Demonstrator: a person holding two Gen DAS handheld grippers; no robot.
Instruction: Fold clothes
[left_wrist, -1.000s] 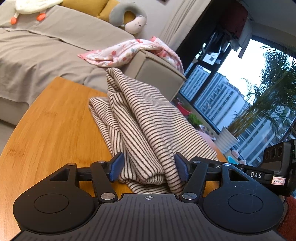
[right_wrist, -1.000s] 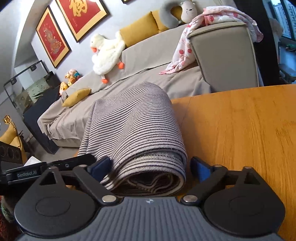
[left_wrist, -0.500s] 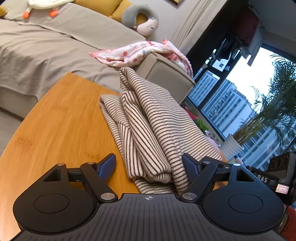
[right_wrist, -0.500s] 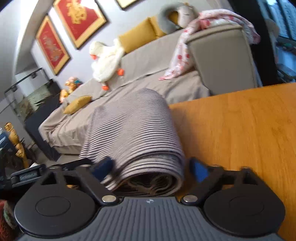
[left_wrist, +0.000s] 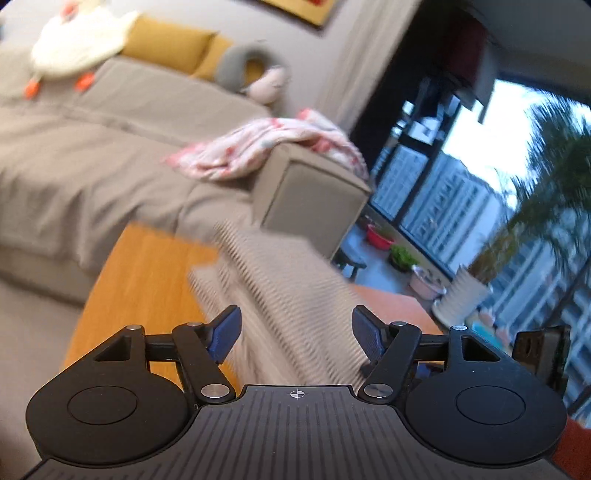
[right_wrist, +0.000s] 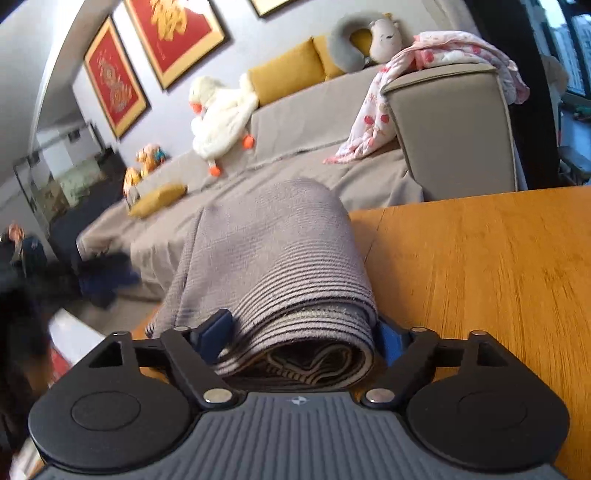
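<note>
A brown-and-cream striped garment lies folded lengthwise on the wooden table. This view is blurred. My left gripper is at its near end, jaws closing, and the cloth fills the gap from pad to pad. In the right wrist view the same garment shows as a thick rolled fold running away over the table. My right gripper straddles that fold's end. Its blue pads touch both sides and the cloth bulges over them while the jaws are opening slightly.
Past the table's far edge stands a grey sofa, with a pink patterned blanket on its arm and a plush duck on the seat. Right of the left gripper are a tall window and potted plants.
The left gripper's jaws widened, then narrowed onto the cloth, and the gripper rose, so the table sits lower in its view. The right gripper's pads came in against the fold; that hand hardly moved.
</note>
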